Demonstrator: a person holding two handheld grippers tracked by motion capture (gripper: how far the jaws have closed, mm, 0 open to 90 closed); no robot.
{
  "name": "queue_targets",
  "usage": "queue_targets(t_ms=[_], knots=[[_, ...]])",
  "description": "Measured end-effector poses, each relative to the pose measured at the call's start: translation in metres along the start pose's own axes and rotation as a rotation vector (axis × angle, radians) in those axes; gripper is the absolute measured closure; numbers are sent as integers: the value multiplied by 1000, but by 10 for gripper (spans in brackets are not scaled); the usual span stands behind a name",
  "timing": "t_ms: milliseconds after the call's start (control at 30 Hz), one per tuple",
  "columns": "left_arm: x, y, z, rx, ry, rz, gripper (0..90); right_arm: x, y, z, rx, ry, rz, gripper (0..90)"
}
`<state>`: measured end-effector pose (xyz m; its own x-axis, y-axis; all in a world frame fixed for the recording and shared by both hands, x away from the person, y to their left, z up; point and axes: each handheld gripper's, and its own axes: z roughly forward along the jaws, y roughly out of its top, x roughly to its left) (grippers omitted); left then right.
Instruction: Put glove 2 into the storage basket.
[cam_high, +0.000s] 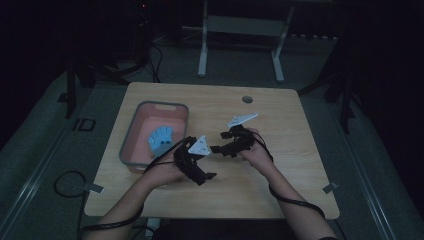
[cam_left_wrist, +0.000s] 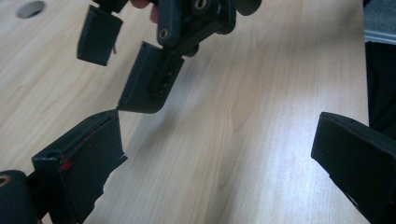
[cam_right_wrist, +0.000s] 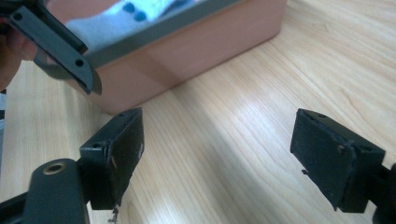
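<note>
Over the middle of the wooden table (cam_high: 280, 170) a person holds both grippers close together, tips facing each other. My left gripper (cam_high: 202, 161) (cam_left_wrist: 215, 158) is open, with bare wood between its jaws. My right gripper (cam_high: 220, 142) (cam_right_wrist: 219, 154) is open too and holds nothing; it hangs just ahead of the left one in the left gripper view (cam_left_wrist: 154, 60). A pink bin (cam_high: 131, 135) (cam_right_wrist: 196, 51) with a grey rim stands at the left. Inside it lies a light blue cloth item with darker dots (cam_high: 161, 138) (cam_right_wrist: 116, 18).
A round cable hole (cam_high: 247, 99) (cam_left_wrist: 30, 8) sits near the table's far edge. Cables trail from both grippers over the near edge. A white metal frame (cam_high: 240, 30) stands on the floor beyond the table. The room around is dark.
</note>
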<state>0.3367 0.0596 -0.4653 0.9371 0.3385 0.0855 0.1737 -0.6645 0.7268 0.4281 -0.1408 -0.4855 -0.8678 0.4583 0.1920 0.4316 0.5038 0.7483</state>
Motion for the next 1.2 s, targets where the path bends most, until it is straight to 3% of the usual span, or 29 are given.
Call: queue_targets(t_ms=[267,667,833,1000,1100,1200], knots=[[-6,1,19,1,-34,6,19,-5,-17,-8,5,-7,16,164],[-17,-4,52,25,-84,18,19,-19,-56,-18,26,-34,48,164],[-21,-7,63,30,-93,20,19,-18,-66,-15,41,-61,31,161],[-25,-10,71,36,-102,23,19,-16,-75,-14,23,-105,53,154],[-26,-12,75,30,-106,17,19,-14,-80,-11,28,-113,58,154],[-27,-13,77,24,-121,17,19,-12,-84,-7,30,-81,39,154]])
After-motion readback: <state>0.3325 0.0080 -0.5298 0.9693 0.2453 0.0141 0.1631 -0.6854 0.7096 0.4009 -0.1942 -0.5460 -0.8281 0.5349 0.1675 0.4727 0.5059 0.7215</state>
